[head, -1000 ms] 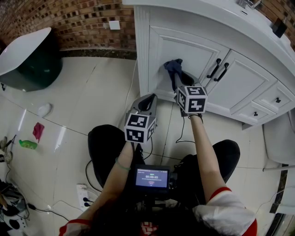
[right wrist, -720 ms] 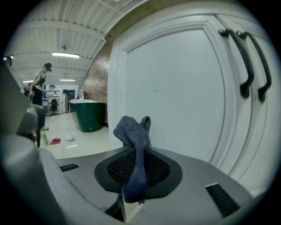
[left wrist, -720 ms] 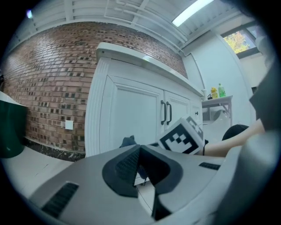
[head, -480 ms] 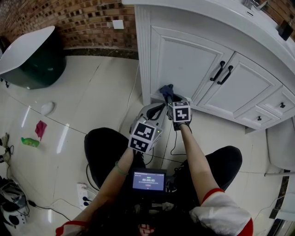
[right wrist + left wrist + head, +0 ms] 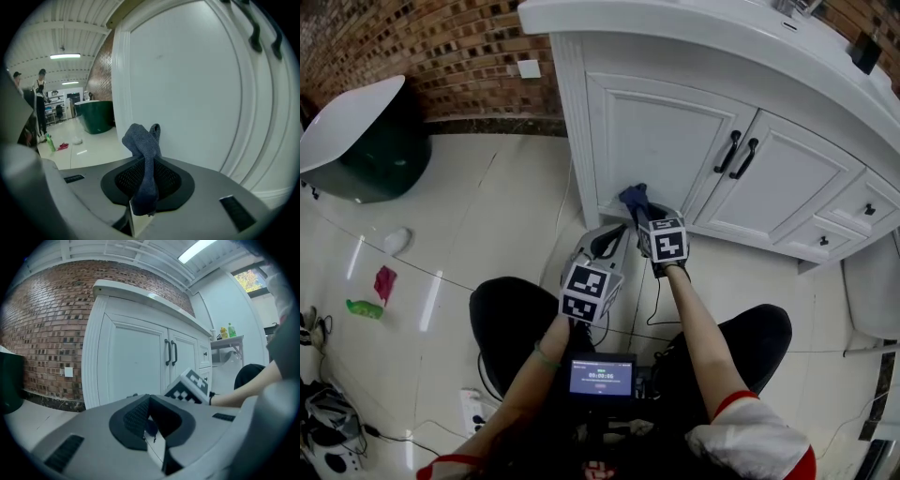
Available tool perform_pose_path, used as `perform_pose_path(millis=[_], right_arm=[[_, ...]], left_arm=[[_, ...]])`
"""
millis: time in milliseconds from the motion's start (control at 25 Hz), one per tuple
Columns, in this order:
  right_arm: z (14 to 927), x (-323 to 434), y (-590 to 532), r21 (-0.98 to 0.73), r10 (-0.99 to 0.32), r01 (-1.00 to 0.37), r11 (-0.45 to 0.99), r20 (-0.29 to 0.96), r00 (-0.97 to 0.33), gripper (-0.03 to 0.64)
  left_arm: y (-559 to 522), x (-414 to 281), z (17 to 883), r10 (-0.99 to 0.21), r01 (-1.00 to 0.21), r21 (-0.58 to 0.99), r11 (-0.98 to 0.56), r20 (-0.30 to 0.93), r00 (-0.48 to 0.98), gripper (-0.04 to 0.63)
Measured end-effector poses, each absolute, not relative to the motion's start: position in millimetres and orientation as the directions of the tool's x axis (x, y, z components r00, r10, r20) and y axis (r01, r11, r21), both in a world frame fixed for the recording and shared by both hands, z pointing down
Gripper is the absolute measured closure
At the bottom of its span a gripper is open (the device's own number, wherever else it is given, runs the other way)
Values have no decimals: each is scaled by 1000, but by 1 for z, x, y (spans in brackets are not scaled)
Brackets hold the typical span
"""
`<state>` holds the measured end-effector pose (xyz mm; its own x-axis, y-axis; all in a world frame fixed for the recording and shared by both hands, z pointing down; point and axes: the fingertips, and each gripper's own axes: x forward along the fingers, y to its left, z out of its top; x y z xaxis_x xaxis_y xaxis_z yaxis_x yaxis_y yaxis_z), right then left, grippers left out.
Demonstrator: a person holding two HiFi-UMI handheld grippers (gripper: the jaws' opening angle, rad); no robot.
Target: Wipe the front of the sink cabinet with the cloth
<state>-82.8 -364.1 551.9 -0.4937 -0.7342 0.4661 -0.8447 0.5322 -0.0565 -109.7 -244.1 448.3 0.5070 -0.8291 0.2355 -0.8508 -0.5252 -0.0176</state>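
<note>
**Containers.** At left, a dark green tub [image 5: 366, 141] with a white inside was shown, its end cut off by the frame edge. At right, the white cabinet [image 5: 661, 141] was seen with both doors shut and the black handles [image 5: 736, 153] side by side. Its contents were therefore hidden.

**Grippers.** The left gripper [image 5: 149, 399] was held low before the cabinet, jaws together on nothing. Just beside it, the right gripper [image 5: 147, 161] was clamped on the blue cloth [image 5: 140, 138]. The cloth was bunched above the jaws at the foot of the left door. Whether it touched the door could not be told.

**Surface and room.** A glossy, pale tiled floor [image 5: 469, 206] was backed by a brick wall [image 5: 441, 42]. A small white object [image 5: 394, 241], a pink rag [image 5: 384, 281] and a green bottle [image 5: 361, 307] were scattered at far left.

**Cut off.** The sink top [image 5: 694, 33] was cropped at the upper right.
</note>
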Motion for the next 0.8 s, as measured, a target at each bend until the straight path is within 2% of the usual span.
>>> perform_pose_path(millis=[240,560,680,800], right_arm=[[412,-45,-364,-4,-813,-841,541,253,-524,555],[242,-13,-342,96,-836,-832,547,-3,-549,555],[213,1,-341,138,-855,-851,506,-50,-517,555],[216,12,-346,151,-875,-868,472,-39,-483,555]], left_arm=[[-239,-84,438,-795,-809,-70,-584,249,553,575],[-231,-53,412,-779,-787,-60,-614,207,592,575],[-227,-44,405,-773,-778,-67,-625,197,603,575],[-224,-37,397,-767,-768,-77,-635,184,615,575]])
